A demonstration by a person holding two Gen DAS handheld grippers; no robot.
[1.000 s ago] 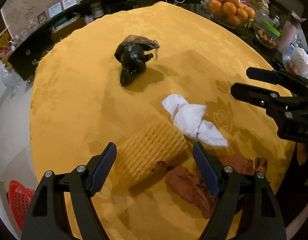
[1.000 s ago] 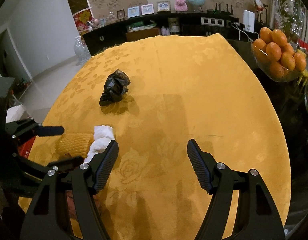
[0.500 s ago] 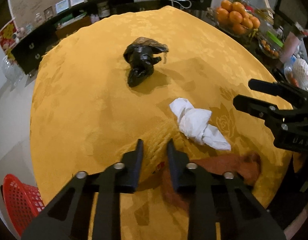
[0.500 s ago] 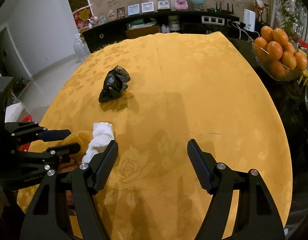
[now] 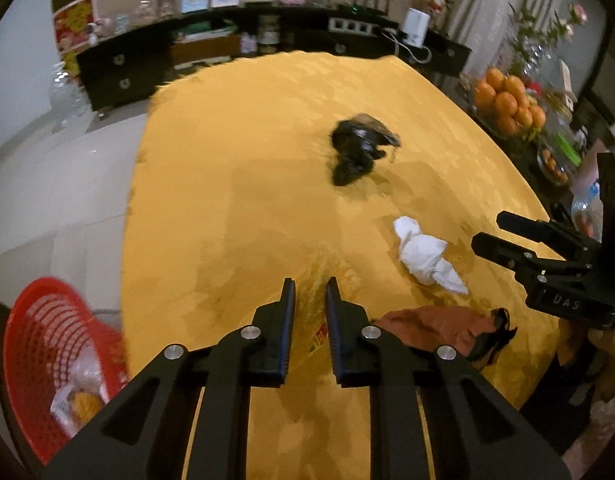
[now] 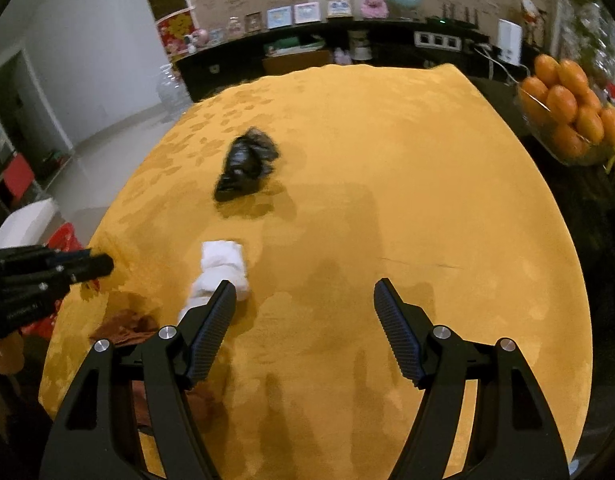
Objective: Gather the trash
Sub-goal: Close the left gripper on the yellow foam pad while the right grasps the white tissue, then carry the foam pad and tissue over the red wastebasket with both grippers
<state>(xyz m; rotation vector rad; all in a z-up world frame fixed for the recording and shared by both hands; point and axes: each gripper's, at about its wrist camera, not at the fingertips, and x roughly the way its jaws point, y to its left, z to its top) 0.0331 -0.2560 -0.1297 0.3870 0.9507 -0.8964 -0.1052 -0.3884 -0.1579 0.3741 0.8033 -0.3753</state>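
Since 1.0 s ago, left gripper [image 5: 310, 300] has gone from wide open around the yellow foam net [image 5: 312, 280] to nearly closed on it, w/ the net pinched between the fingers and the view swung left so the red basket [image 5: 39, 344] now shows. Net is hard to separate from the yellow tablecloth [image 5: 235, 184]; only a ribbed patch and a small red/yellow label show between the jaws. Whether it is clear of the cloth: cannot tell.

Grip is taken at the net's near end, prob. because soft foam mesh compresses and needs a tight pinch to hold.

Right gripper [image 6: 305, 312] is wide open, holding nothing, hovering over bare cloth just right of the white tissue [image 6: 221, 268]. Judged as standby for the next pickup.

Remaining trash on table:
- black plastic bag [image 5: 357, 150], crumpled, mid-table, well apart from both grippers.
- white tissue, near the right gripper's left finger.
- brown wrapper [image 5: 439, 326], at the near table edge.

Containers:
- Red basket: on floor, left of table, below its edge. Holds some pale and orange scraps; too blurred to ID. Likely drop point for the net.
- glass bowl [image 6: 567, 120]: right side, piled w/ oranges. Not trash.
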